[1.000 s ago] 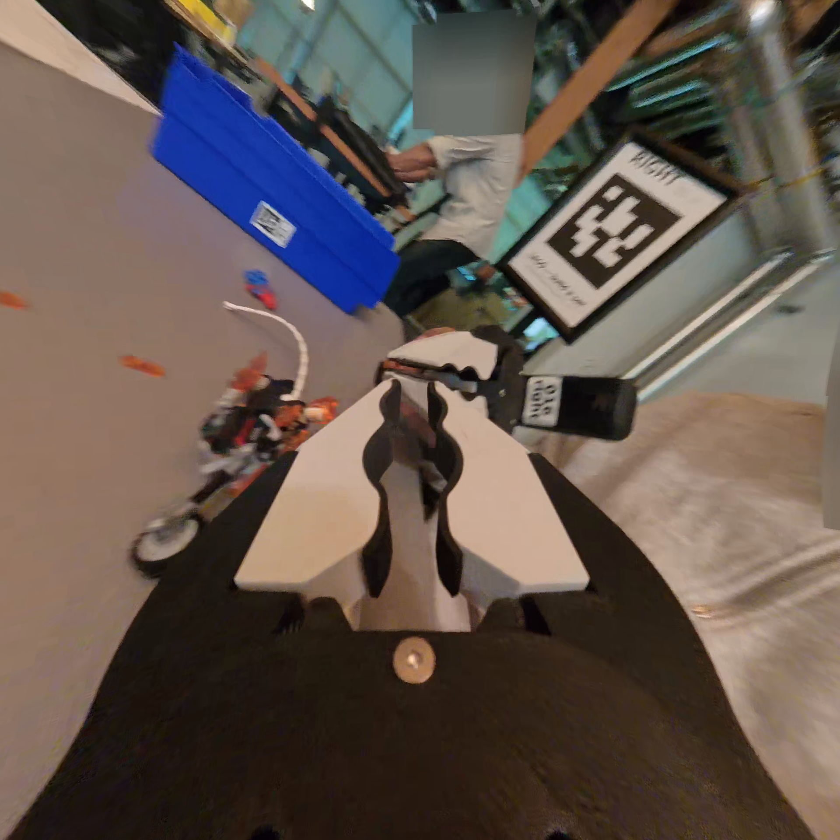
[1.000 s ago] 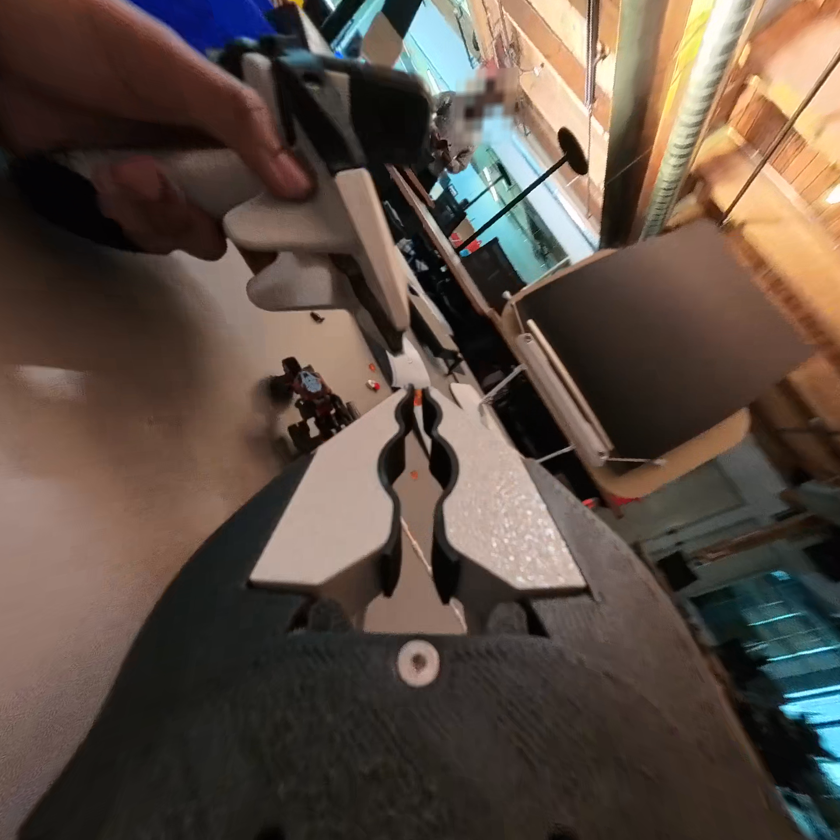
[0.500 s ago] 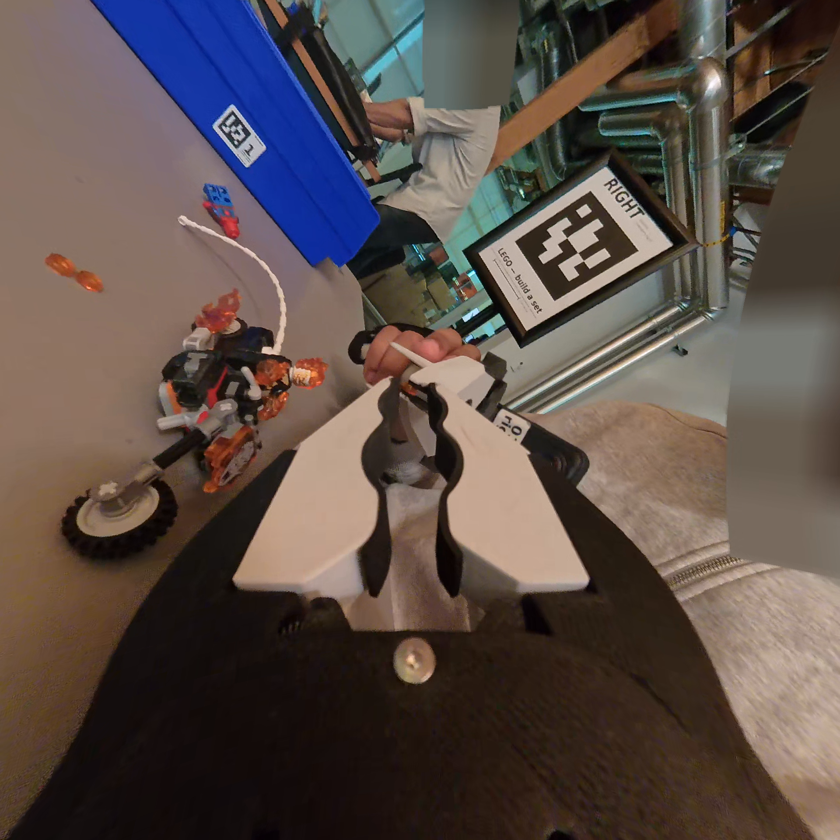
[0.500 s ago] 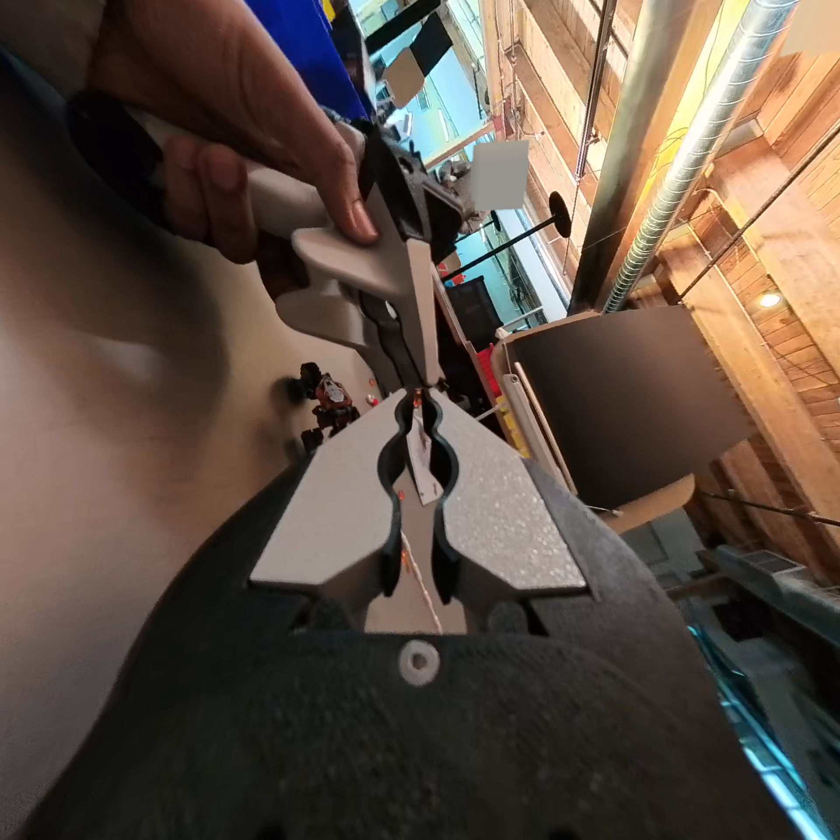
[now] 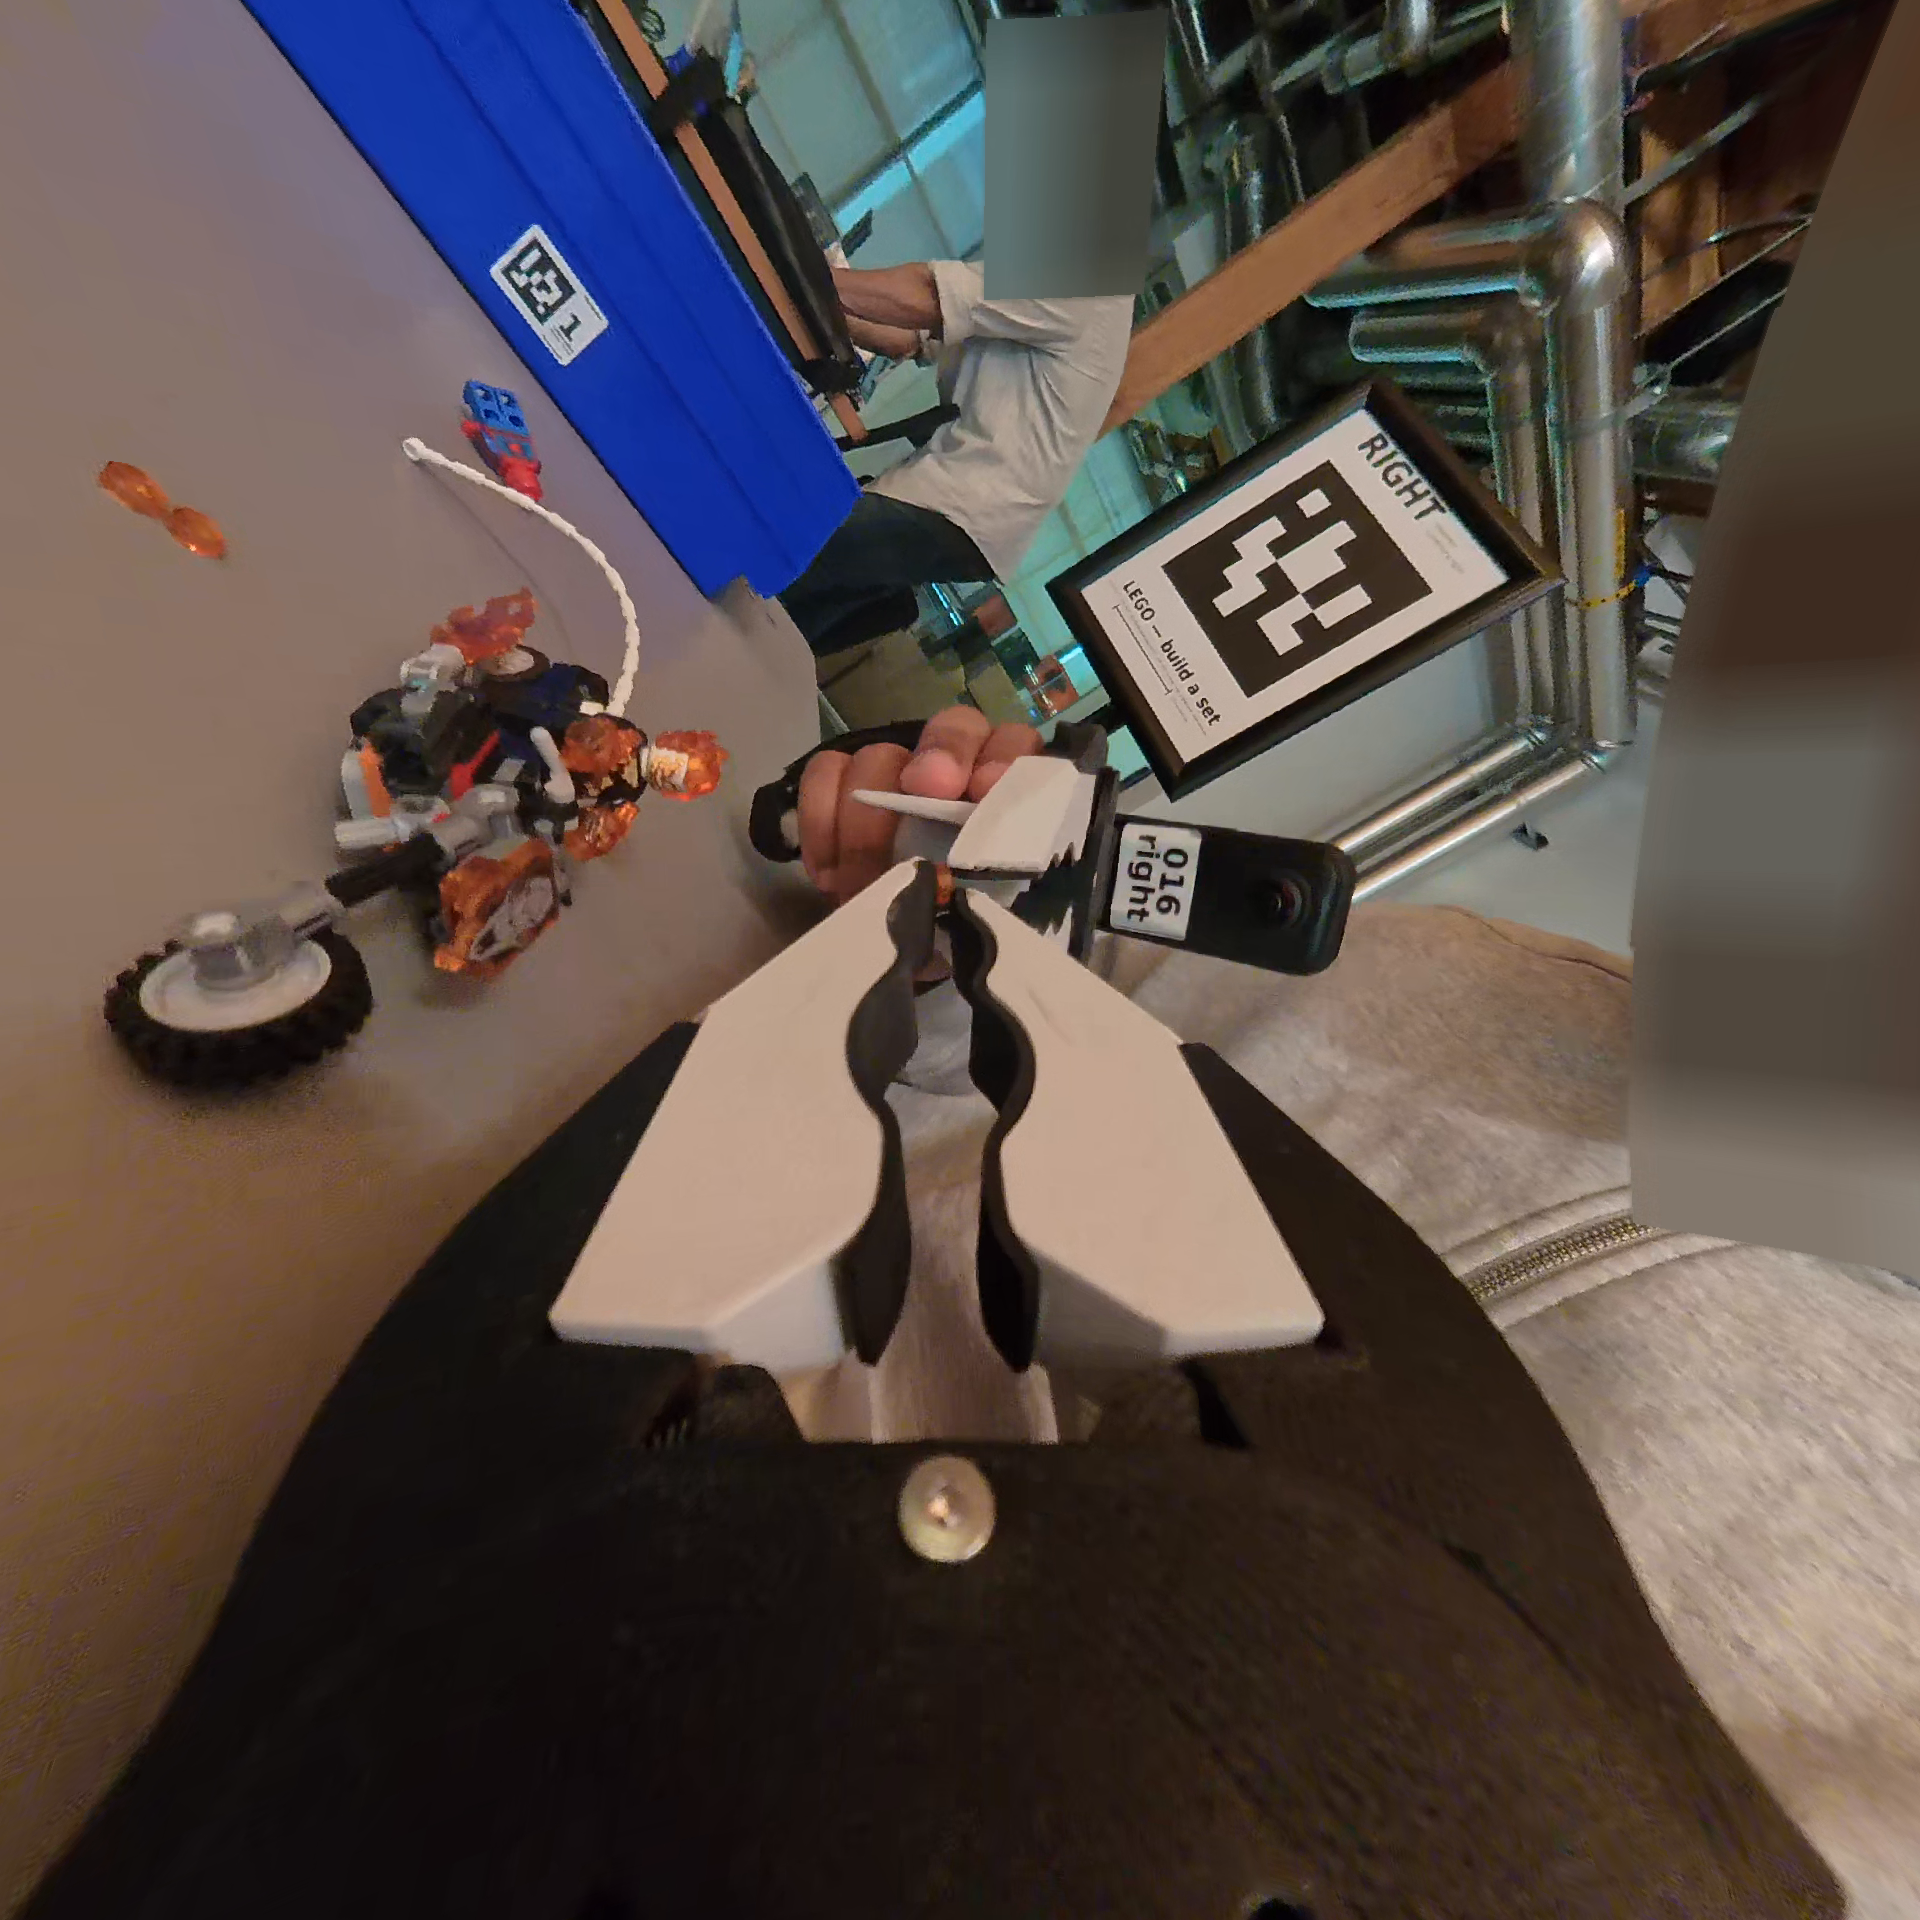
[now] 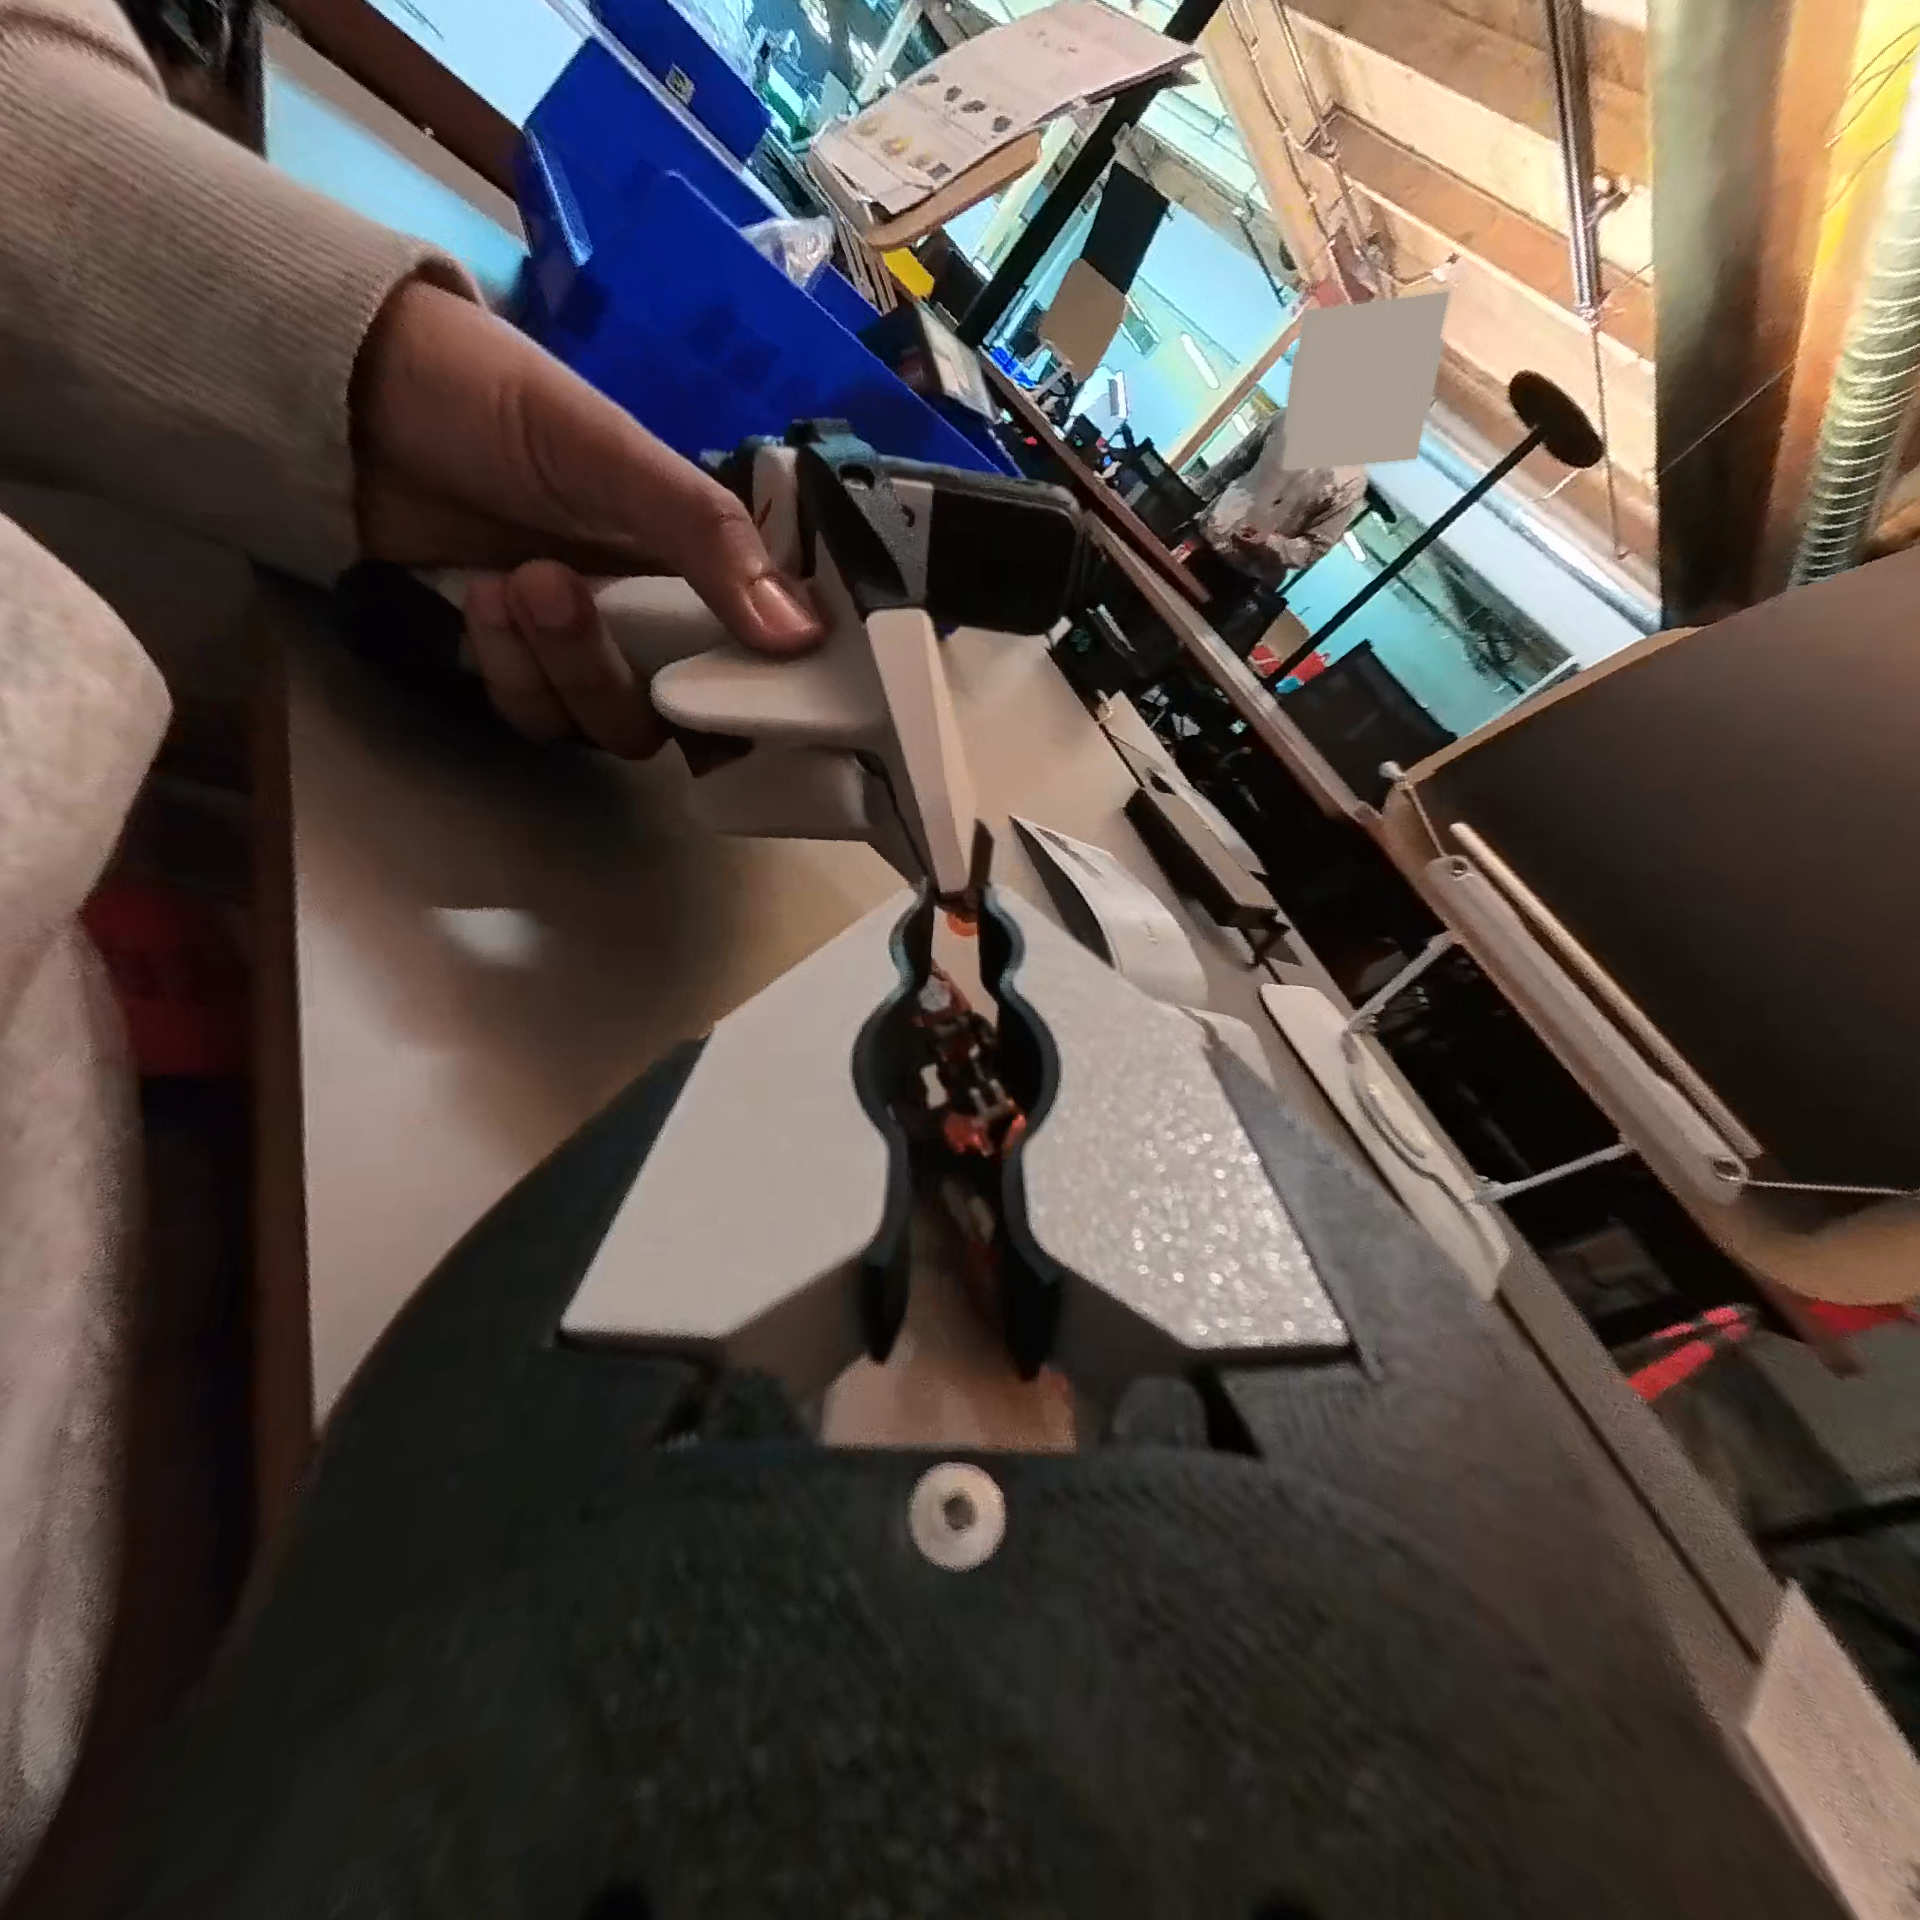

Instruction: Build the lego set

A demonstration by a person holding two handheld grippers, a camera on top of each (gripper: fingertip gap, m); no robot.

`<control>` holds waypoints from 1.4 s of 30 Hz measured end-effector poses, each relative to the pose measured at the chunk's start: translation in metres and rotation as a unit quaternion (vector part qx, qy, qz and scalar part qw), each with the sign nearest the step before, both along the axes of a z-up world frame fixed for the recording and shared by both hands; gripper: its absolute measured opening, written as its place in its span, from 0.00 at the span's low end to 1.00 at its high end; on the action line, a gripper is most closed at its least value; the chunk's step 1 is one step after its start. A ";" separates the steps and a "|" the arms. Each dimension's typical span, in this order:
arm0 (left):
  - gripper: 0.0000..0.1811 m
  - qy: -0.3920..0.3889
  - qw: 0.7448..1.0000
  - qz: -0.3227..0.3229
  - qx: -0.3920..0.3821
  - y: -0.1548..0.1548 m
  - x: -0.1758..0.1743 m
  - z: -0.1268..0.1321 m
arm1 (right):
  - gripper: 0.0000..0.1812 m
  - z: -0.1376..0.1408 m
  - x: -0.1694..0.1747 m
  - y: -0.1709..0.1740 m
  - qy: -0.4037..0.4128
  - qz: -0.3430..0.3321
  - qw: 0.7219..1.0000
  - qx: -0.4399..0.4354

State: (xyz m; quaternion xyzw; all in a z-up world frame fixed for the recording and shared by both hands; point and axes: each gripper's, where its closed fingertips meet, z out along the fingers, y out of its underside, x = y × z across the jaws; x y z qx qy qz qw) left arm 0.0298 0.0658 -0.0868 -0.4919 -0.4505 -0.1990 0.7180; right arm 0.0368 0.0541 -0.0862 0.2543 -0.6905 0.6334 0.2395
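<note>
- L gripper [image 5: 937, 896] & R gripper [image 6: 951, 902]: we meet tip to tip, both pairs of fingers seemingly pinching one orange piece [image 5: 941, 886].
- Motorbike [image 5: 457, 769] on desk [image 5: 156, 1195].

Tiny orange piece [image 5: 943, 886] at the meeting gripper tips too small to identify, motorcycle model [image 6: 961, 1081] mostly hidden behind jaws

The two grippers now meet tip to tip — a second ago the right gripper [image 5: 971, 871] hung a little beyond the left gripper [image 5: 935, 899], and now its closed tips sit right at them. A small orange piece [image 5: 941, 886] shows between the left tips where none was visible. The right wrist view now looks down on the lego motorcycle [image 6: 961, 1081] — framed between its own fingers rather than off to the left.
</note>
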 end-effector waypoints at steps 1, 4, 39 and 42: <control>0.00 -0.001 1.000 0.004 0.000 -0.001 0.001 0.000 | 0.03 0.000 0.001 -0.001 -0.008 0.003 1.000 0.002; 0.00 -0.005 1.000 0.018 -0.009 -0.005 0.002 -0.004 | 0.03 -0.005 0.000 -0.002 -0.012 0.001 1.000 0.020; 0.00 0.168 0.974 0.009 -0.152 0.010 0.017 0.007 | 0.06 0.002 0.009 0.016 -0.154 0.114 0.981 0.035; 0.00 0.127 0.987 -0.022 -0.097 0.012 0.019 0.007 | 0.06 0.002 0.010 0.015 -0.151 0.118 0.981 0.037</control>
